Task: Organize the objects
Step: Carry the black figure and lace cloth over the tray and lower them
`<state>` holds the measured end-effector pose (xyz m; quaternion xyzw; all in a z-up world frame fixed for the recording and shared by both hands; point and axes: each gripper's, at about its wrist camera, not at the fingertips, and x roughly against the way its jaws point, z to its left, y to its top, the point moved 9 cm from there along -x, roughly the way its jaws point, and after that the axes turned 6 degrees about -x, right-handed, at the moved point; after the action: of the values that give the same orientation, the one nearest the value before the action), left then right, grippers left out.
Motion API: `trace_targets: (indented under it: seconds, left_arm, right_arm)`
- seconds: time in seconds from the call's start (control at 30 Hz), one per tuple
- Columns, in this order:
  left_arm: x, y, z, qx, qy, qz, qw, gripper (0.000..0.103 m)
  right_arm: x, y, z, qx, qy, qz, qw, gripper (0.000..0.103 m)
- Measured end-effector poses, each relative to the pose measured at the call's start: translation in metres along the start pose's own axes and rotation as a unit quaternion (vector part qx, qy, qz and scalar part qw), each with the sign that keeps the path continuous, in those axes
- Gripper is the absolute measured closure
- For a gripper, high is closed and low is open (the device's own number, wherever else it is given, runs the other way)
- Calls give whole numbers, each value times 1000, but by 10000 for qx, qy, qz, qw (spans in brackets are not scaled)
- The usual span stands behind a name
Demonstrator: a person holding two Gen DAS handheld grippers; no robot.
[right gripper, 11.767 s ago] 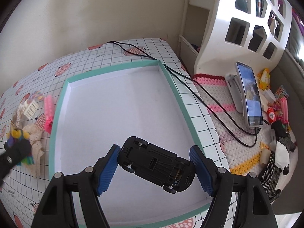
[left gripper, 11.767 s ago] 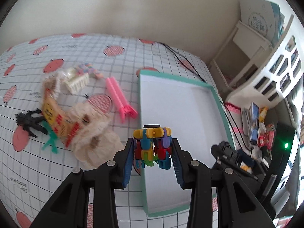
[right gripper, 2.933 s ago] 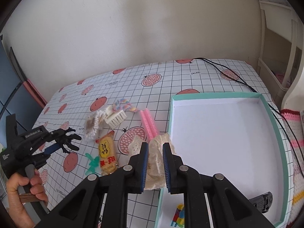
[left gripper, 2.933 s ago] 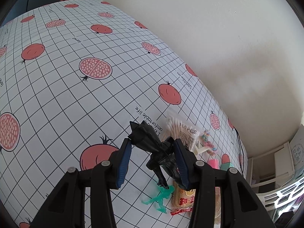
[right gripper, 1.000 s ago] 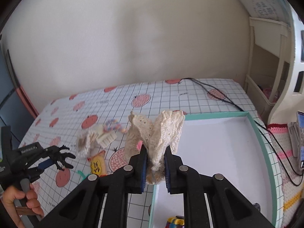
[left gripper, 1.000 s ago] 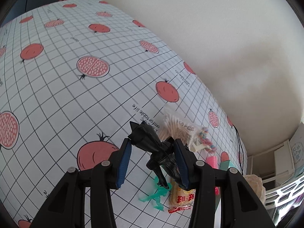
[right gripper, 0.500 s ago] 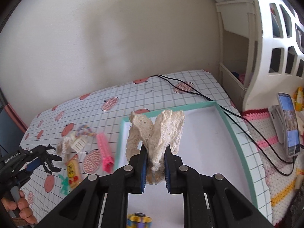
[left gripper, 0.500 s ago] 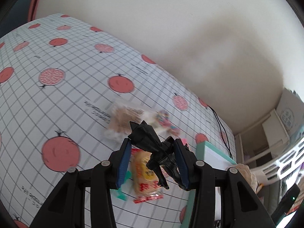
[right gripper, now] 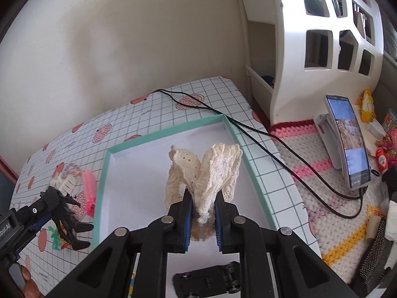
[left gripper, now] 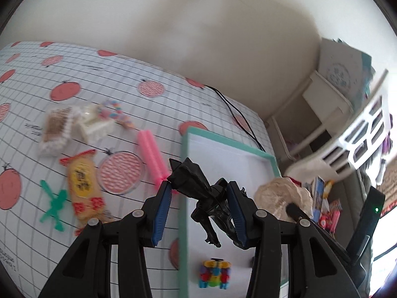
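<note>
My left gripper [left gripper: 199, 207] is shut on a black toy figure [left gripper: 198, 191], held in the air over the left rim of the teal-edged white tray [left gripper: 224, 144]. My right gripper [right gripper: 202, 214] is shut on a cream lace cloth [right gripper: 206, 171], hanging above the middle of the tray [right gripper: 161, 136]. In the tray lie a colourful block toy [left gripper: 214, 274] and an upturned black toy car [right gripper: 208, 281]. On the tablecloth to the left stay a pink comb [left gripper: 151, 152], a yellow snack packet [left gripper: 83, 190], a green toy figure [left gripper: 53, 206], a cotton swab bag [left gripper: 57, 129] and a white hair clip [left gripper: 95, 126].
A black cable [right gripper: 248, 134] runs across the table's far corner and over the tray's right rim to a phone on a stand [right gripper: 349, 144]. A white shelf unit [right gripper: 322, 37] stands right of the table, above a crocheted mat [right gripper: 322, 198] with small items. A wall is behind.
Both grippers have swung right toward the tray with their loads. The black figure has come from over the loose items to the tray's left rim; the lace cloth now hangs over the tray.
</note>
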<state>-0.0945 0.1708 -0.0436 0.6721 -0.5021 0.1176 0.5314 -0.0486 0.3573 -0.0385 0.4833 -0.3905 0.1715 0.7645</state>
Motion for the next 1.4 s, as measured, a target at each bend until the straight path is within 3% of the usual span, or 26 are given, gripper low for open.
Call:
trace_targets:
  seconds: [0.2,0.6,1.17,1.4]
  left_arm:
    - [-20,-14,-27,-292,-25,229,9993,56]
    - [-42,-34,-33,-282,-65,658,9974,55]
    - [-51,-39,-33,-276,-6,833,9961,56]
    - [-49,-38,-27,-163,30,828,9964,55]
  right_arm:
    - [-2,-3,-10,-110,-50,107,9999,87]
    - [-14,-16,-5,74,-92,448,9989,86]
    - [-24,-33,8,493,-125,781,9956,84]
    - [-27,-37,8,541,-164,881,9945,77]
